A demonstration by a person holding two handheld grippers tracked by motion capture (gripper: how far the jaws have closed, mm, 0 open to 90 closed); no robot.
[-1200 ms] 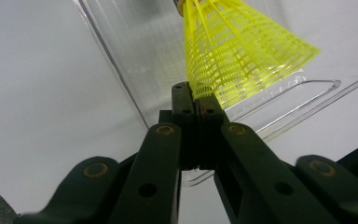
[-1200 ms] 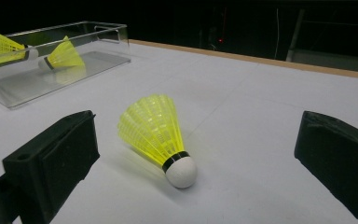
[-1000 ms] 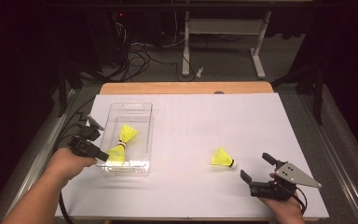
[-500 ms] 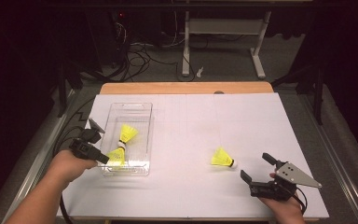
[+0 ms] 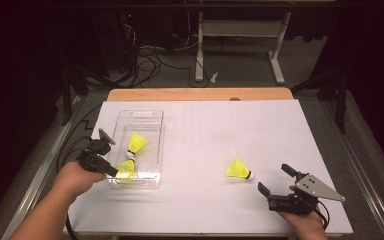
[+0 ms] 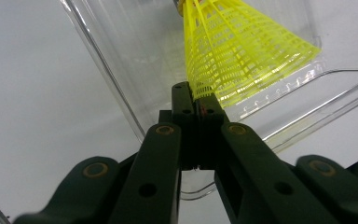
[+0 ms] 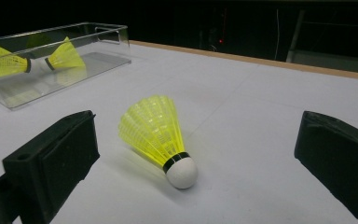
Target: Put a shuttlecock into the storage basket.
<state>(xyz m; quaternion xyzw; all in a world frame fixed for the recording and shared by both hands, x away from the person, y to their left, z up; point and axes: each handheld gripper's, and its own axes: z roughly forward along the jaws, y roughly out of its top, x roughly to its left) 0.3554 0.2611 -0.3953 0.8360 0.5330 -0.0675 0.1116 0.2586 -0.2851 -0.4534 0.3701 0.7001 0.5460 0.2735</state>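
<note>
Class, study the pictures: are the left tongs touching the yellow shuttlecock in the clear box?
Touching. In the left gripper view the left tongs are shut on the skirt edge of the yellow shuttlecock, with no gap, inside the clear box.

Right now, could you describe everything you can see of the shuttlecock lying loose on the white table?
The shuttlecock has a yellow, net-like plastic skirt, a black band and a rounded white tip. It lies on its side on the white table, outside the clear box, tip toward the right gripper, whose open jaws stand either side without touching it.
</note>
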